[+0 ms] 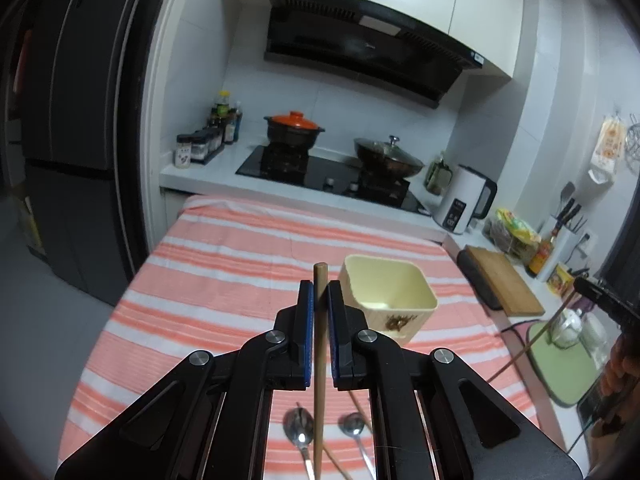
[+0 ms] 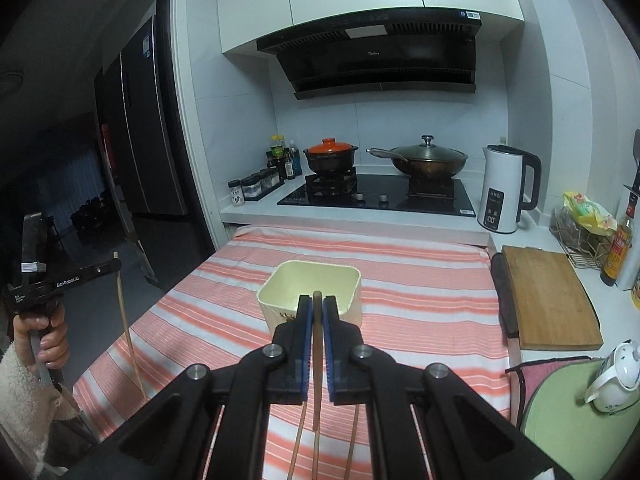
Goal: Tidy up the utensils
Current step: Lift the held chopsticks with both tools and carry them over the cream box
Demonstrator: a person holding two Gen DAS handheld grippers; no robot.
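So both grippers are clamped on chopsticks above the striped cloth (image 1: 224, 264) covering the bench.

L gripper (image 1: 319, 292): jaws closed on a light wooden chopstick (image 1: 320, 360), which runs straight btwn the blue pads (image 1: 306, 320), its blunt end poking just past the tips and the rest trailing back under the gripper body. From the right wrist cam the same gripper (image 2: 114, 266) shows at far left, held by a hand (image 2: 44, 336) in a fleecy sleeve, w/ the stick hanging down at a slant toward the cloth.

R gripper (image 2: 317, 300): jaws closed on a darker chopstick (image 2: 317, 360), pinched btwn the pads, tip level w/ the fingertips, shaft running back below. In the left wrist cam it shows only at the right edge, dark and partly cut off.

Cream square container (image 2: 312, 284) stands upright on the cloth, just ahead of the R jaws and ahead-right of the L jaws; neither stick is over its rim as far as can be told.

Under the L gripper two metal spoons (image 1: 300, 432) lie on the cloth, bowls up. More chopsticks (image 2: 298, 440) lie on the cloth under the R gripper.
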